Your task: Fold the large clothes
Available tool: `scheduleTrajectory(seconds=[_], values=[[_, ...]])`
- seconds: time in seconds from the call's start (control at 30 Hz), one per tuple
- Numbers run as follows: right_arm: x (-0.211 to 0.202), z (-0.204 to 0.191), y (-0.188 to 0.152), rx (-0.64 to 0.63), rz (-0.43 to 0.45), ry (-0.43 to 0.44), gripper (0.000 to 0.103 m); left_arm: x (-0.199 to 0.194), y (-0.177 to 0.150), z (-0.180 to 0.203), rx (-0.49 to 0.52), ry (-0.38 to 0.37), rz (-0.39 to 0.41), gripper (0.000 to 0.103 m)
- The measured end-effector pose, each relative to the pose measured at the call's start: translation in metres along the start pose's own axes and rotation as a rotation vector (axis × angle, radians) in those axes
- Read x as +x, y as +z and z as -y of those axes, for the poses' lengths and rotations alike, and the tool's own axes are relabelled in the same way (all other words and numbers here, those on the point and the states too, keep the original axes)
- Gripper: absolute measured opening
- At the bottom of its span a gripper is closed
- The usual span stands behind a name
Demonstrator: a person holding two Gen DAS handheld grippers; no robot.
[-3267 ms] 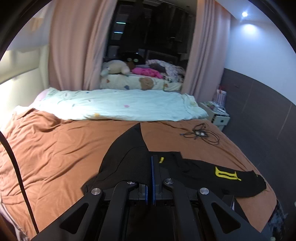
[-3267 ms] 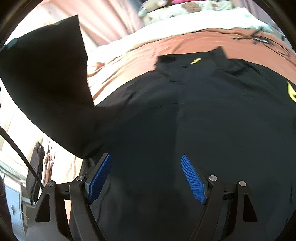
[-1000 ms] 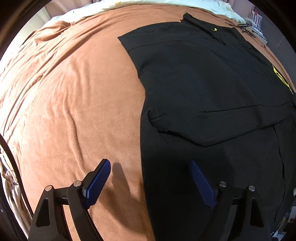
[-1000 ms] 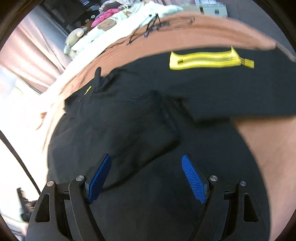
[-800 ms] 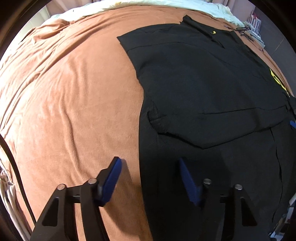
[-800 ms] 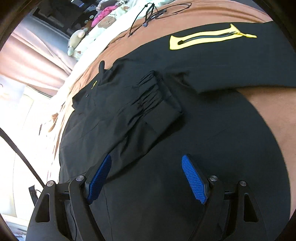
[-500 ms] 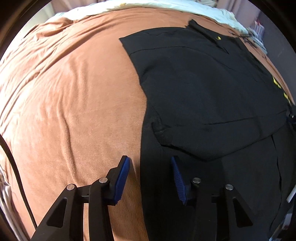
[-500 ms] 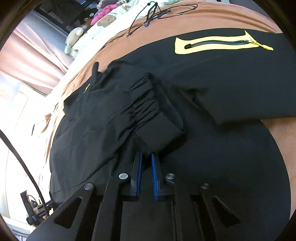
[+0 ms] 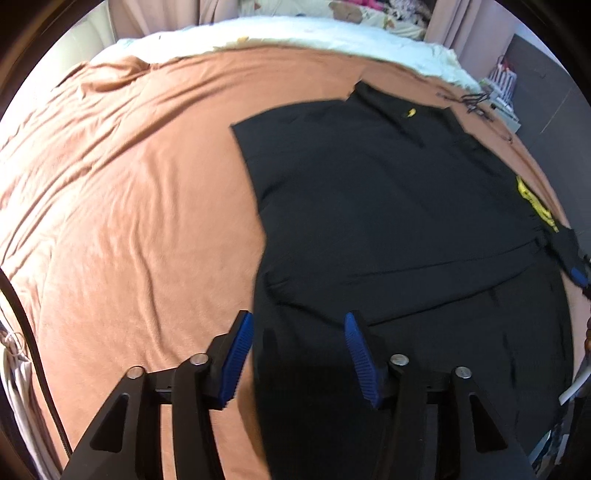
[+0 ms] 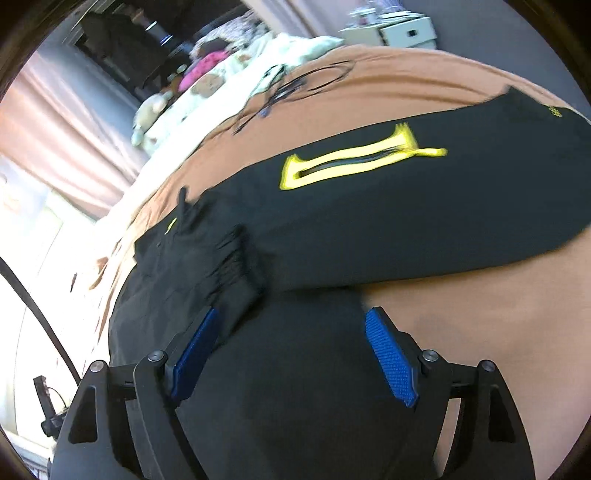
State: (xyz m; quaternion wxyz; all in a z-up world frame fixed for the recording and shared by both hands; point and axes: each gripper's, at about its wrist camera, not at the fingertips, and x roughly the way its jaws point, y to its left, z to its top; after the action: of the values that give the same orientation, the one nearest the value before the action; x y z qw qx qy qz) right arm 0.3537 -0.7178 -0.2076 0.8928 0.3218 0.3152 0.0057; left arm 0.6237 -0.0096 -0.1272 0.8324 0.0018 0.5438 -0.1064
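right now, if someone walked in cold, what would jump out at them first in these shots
A large black jacket lies spread across the orange-brown bedsheet, one sleeve folded over its body. The bright yellow zip pocket on the outstretched sleeve stands out in the right wrist view. Both the left gripper and the right gripper hang open just above the dark fabric.

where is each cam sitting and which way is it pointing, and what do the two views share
Left wrist: on the left gripper, low over the bed's near edge, facing up the bed toward the white duvet; its open blue-padded fingers straddle the black jacket edge on the brown sheet.
Right wrist: on the right gripper, tilted, facing the yellow-trimmed zip pocket and folded-in cuff; its open fingers show.
Shared: jacket, sheet, cable, bedside unit.
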Motion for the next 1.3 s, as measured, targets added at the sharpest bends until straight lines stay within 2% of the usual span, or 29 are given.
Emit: scheduleTrajectory(seconds=[0.1,0.23,0.37,0.57,0.67,0.77,0.93,0.97,1.0,1.07,1.3], values=[[-0.021,0.035,0.003,0.046,0.025,-0.023,0.081,-0.007,0.007,0.022,0.011,-0.017,0.038,0.069],[-0.053,0.084,0.007,0.118,0.089,-0.051,0.080,-0.006,0.015,0.055,0.043,-0.033,0.054,0.069],[-0.067,0.122,0.009,0.190,0.129,-0.070,0.059,0.003,0.027,0.090,0.081,-0.054,0.062,0.069],[-0.070,0.164,0.016,0.281,0.161,-0.088,0.059,0.026,0.044,0.149,0.147,-0.096,0.060,0.069],[-0.068,0.172,0.018,0.318,0.175,-0.115,0.059,0.038,0.051,0.176,0.179,-0.107,0.059,0.069],[-0.065,0.176,0.018,0.369,0.194,-0.125,0.048,0.050,0.055,0.202,0.209,-0.123,0.056,0.069],[-0.062,0.180,0.020,0.404,0.243,-0.119,0.039,0.067,0.056,0.243,0.292,-0.131,0.043,0.069],[-0.061,0.181,0.021,0.415,0.257,-0.118,0.030,0.071,0.056,0.251,0.306,-0.130,0.040,0.069],[-0.058,0.182,0.022,0.416,0.264,-0.115,0.015,0.075,0.056,0.256,0.313,-0.132,0.038,0.069],[-0.058,0.179,0.022,0.395,0.266,-0.119,0.006,0.083,0.057,0.268,0.323,-0.135,0.031,0.069],[-0.098,0.129,0.024,0.262,0.352,-0.066,0.003,0.105,0.055,0.295,0.350,-0.156,-0.013,0.069]])
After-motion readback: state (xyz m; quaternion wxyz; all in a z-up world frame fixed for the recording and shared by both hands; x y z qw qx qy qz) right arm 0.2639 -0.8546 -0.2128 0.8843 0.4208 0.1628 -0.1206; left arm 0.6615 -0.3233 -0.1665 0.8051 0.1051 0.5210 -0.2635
